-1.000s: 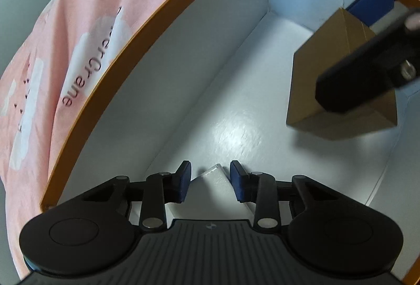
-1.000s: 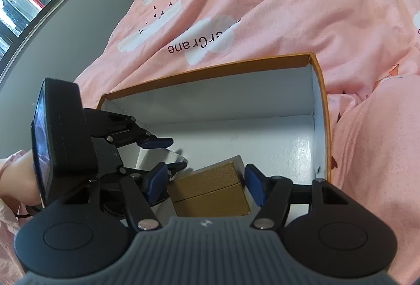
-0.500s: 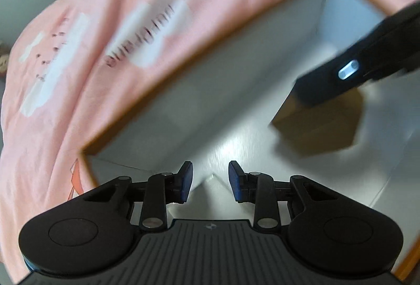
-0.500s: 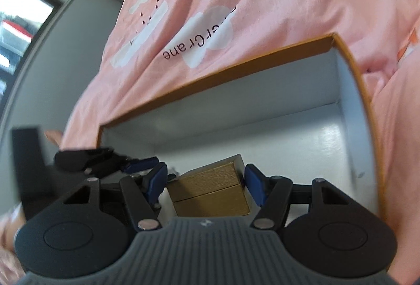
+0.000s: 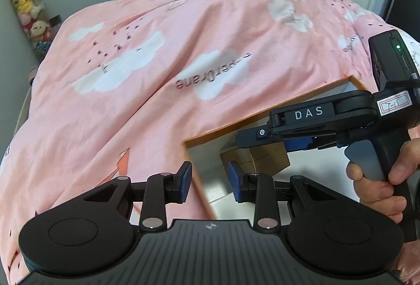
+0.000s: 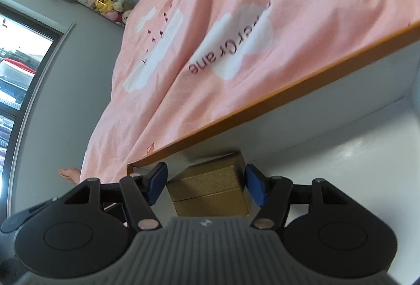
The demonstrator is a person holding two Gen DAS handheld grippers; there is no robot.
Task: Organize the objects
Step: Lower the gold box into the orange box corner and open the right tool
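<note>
1. Right wrist view: the right gripper (image 6: 206, 182) holds a gold box (image 6: 210, 186) between its blue pads, low inside a white tray (image 6: 341, 153) with an orange rim.
2. Left wrist view: the left gripper (image 5: 210, 180) has narrowly parted, empty jaws above the tray's corner.
3. Tray sits on a pink duvet (image 5: 157, 75).

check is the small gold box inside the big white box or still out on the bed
Inside. The gold box sits within the orange-rimmed big box, near a corner, between the right gripper fingers.

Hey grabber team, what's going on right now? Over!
Left gripper open, empty, above the white box's orange rim. Right gripper around the gold box inside it, contact unclear. Nothing in the way.
</note>
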